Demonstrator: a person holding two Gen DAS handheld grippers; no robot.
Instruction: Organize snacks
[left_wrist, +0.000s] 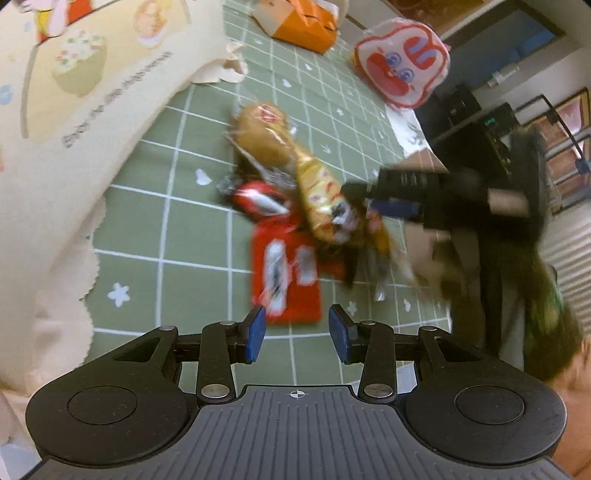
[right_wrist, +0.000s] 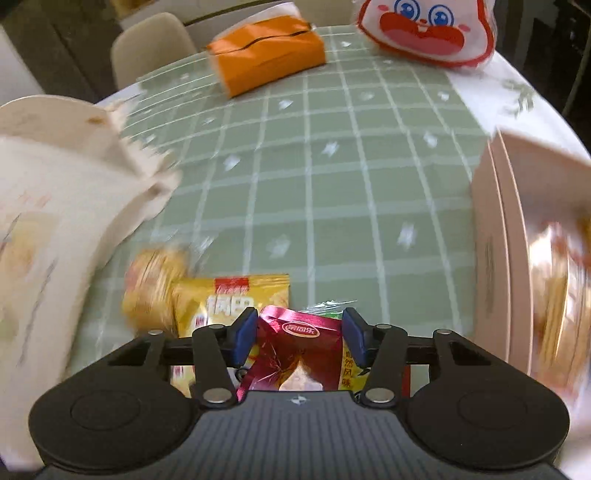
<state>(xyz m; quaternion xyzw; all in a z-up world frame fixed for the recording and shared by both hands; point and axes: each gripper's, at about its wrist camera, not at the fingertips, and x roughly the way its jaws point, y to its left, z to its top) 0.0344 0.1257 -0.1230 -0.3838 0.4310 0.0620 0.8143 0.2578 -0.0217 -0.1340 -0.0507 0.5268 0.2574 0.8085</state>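
Nearest, left gripper (left_wrist: 297, 334): jaws spread, empty, poised over the red packet (left_wrist: 286, 273) at the pile's near edge, likely the next pick. Right gripper (right_wrist: 300, 338): jaws apart around a magenta packet (right_wrist: 297, 347), contact unclear. Snack pile (left_wrist: 295, 192): mid-tablecloth (right_wrist: 332, 177), heaped for sorting. Cream bag (left_wrist: 74, 110): left edge. Pink box (right_wrist: 517, 258): right edge, probably a destination. Orange box (right_wrist: 266, 55), rabbit-face pack (right_wrist: 424, 33): far edge.
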